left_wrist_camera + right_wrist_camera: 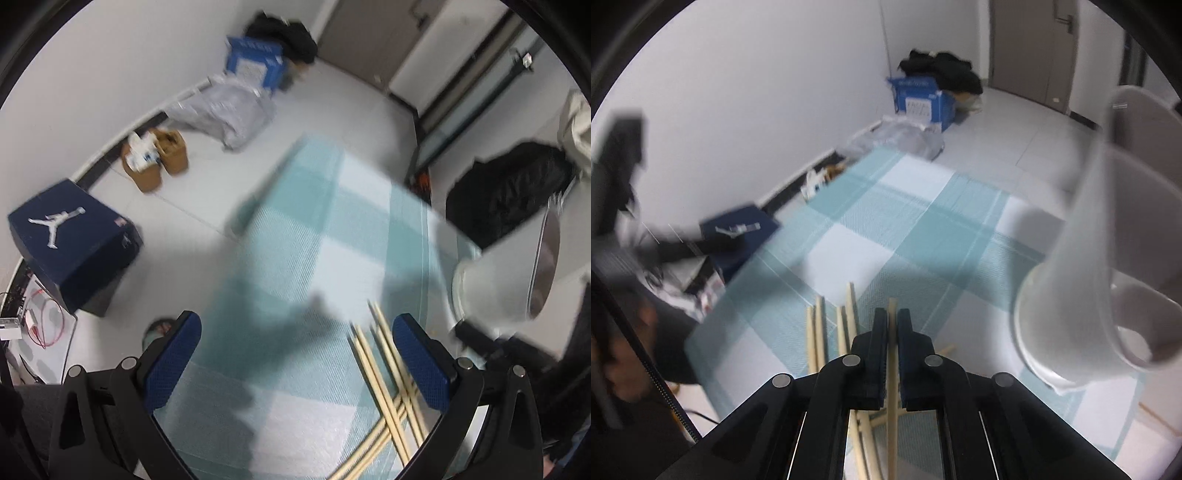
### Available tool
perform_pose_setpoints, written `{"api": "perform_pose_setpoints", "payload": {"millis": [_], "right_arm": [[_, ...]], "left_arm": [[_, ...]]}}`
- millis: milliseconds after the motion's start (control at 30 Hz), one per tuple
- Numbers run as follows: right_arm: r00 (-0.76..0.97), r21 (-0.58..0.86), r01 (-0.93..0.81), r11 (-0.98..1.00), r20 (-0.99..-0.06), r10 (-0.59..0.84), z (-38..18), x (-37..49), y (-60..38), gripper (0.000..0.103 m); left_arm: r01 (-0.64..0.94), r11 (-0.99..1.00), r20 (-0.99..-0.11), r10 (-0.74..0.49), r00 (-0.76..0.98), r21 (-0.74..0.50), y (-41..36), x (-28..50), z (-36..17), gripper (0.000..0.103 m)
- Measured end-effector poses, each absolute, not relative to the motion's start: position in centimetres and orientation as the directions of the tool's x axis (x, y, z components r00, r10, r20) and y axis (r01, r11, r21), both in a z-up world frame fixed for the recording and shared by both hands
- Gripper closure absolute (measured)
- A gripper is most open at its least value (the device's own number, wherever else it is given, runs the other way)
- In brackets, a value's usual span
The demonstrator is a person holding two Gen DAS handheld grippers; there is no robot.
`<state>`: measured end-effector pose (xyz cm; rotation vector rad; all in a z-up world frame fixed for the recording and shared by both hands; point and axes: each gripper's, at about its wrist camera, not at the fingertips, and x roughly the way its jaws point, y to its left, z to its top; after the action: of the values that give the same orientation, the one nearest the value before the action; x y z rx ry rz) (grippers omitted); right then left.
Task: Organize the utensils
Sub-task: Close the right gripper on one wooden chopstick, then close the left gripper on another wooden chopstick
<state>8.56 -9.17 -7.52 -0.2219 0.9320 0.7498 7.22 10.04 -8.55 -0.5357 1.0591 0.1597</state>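
Cloth [295, 229] far end smeared by motion blur, weave unreadable. Holder [498, 284] at 3 o'clock blurred, its base hidden behind right gripper [480, 336]. Chopsticks [384, 373] run off at 6 o'clock, lower ends cut. Right view: holder [1086, 258] blurred, rim cut at 2 o'clock; chopstick [892, 369] mostly hidden between fingers.

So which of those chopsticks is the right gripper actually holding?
The chopstick running straight up between the right gripper's closed fingers, tip poking out above them. The other chopsticks lie loose on the checked cloth to its left.
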Motion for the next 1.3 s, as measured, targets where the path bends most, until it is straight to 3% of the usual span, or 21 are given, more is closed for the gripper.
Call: {"api": "perform_pose_setpoints", "payload": {"millis": [167, 567, 933, 1133, 1300], "right_arm": [[0.416, 0.243, -0.606, 0.757, -0.714, 0.562, -5.2, 8.2, -12.4, 0.099], [0.471, 0.277, -0.597, 0.753, -0.639, 0.608, -4.0, 8.3, -15.2, 0.099], [0.475, 0.305, -0.571, 0.762, -0.635, 0.609, -4.2, 9.8, -16.1, 0.099], [0.486, 0.307, -0.581, 0.754, -0.612, 0.624, -3.4, 8.8, -17.2, 0.099], [0.487, 0.314, -0.576, 0.755, -0.61, 0.626, -3.3, 8.5, -17.5, 0.099]], "left_arm": [[-0.337, 0.904, -0.898, -0.102, 0.428, -0.263, 7.6, 6.9, -9.8, 0.001], [-0.34, 0.939, -0.948, 0.051, 0.315, -0.063, 5.1, 7.4, -11.8, 0.001], [-0.374, 0.927, -0.968, 0.055, 0.244, -0.042, 4.0, 8.1, -12.0, 0.002], [-0.389, 0.921, -0.974, 0.091, 0.208, 0.004, 2.9, 8.4, -11.8, 0.015], [-0.406, 0.914, -0.972, 0.092, 0.217, -0.005, 2.0, 8.5, -11.4, 0.037]]}}
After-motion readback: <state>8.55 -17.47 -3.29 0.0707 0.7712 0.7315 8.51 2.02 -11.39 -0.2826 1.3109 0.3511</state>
